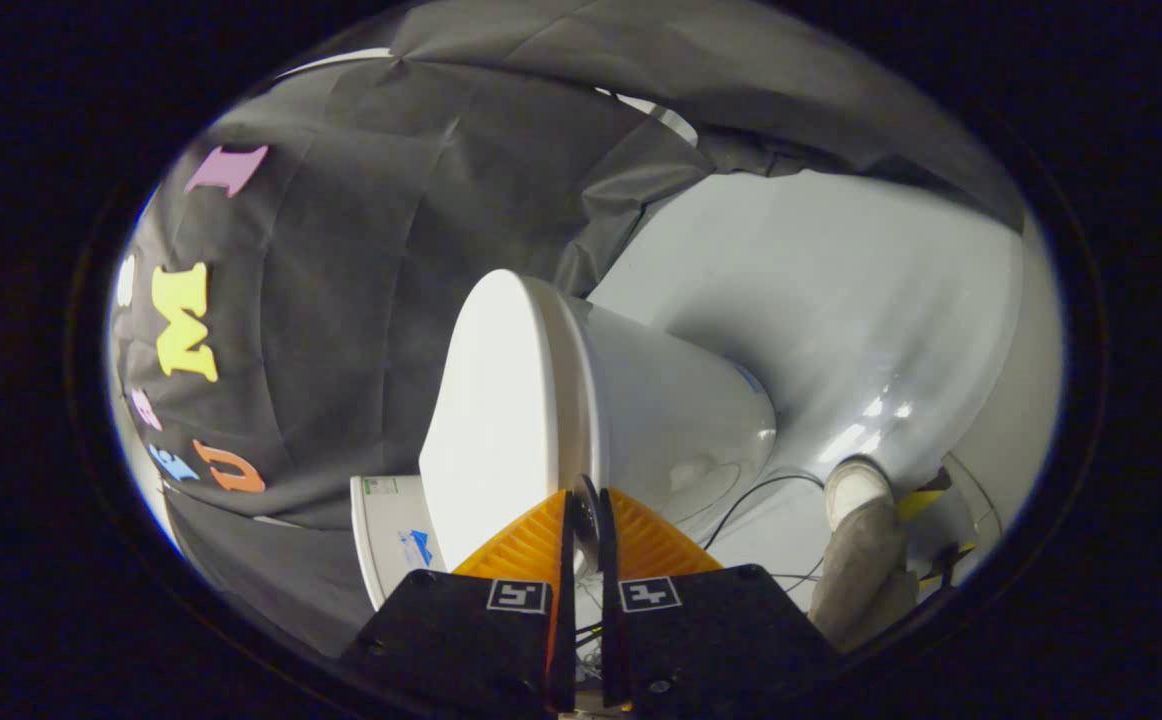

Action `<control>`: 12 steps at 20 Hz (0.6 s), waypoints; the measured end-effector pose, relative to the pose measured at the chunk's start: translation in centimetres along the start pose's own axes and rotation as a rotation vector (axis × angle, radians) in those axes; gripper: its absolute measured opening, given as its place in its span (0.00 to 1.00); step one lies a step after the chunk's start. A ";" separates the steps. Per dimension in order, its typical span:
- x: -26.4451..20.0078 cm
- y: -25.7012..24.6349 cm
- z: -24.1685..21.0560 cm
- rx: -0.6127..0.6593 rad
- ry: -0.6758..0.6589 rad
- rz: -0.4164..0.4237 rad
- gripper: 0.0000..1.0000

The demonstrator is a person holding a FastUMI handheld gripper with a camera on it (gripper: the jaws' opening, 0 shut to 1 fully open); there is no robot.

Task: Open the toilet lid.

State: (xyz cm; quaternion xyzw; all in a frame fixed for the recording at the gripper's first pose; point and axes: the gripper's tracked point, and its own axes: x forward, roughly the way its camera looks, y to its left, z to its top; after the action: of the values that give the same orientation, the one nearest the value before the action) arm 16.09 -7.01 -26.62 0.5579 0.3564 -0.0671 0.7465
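Observation:
A white toilet stands just ahead of my fingers, seen tipped sideways. Its lid (491,420) lies down flat on the bowl (681,410). The lid's front rim runs straight into the narrow gap between my orange fingers (526,545). One finger lies on the lid's top face, the other on the bowl side under the rim. My gripper (584,497) is shut on the lid's front edge. The fingers themselves hide the exact contact.
The cistern (386,535) sits behind the lid, against the black cloth wall (361,250). A person's shoe (856,485) and trouser leg (866,570) stand on the pale floor (841,300) beside the bowl. Thin cables (756,495) trail across the floor near the bowl.

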 end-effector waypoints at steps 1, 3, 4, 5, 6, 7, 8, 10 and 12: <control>-0.2 0.8 0.2 -0.007 -0.007 -0.001 0.13; -0.7 1.9 0.2 -0.011 -0.017 0.006 0.12; -1.1 2.3 0.2 -0.013 -0.021 0.008 0.10; -1.4 2.6 0.3 -0.012 -0.027 0.009 0.10; -1.7 3.1 0.3 -0.010 -0.031 0.010 0.10; -1.9 3.6 0.3 -0.016 -0.037 0.011 0.09; -2.1 4.0 0.3 -0.024 -0.041 0.011 0.08; -2.9 5.0 0.2 -0.043 -0.047 0.012 0.08; -3.6 6.0 0.0 -0.067 -0.053 0.011 0.08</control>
State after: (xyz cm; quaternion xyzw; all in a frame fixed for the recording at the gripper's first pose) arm 16.49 -5.88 -19.74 0.5326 0.3355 -0.0658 0.7743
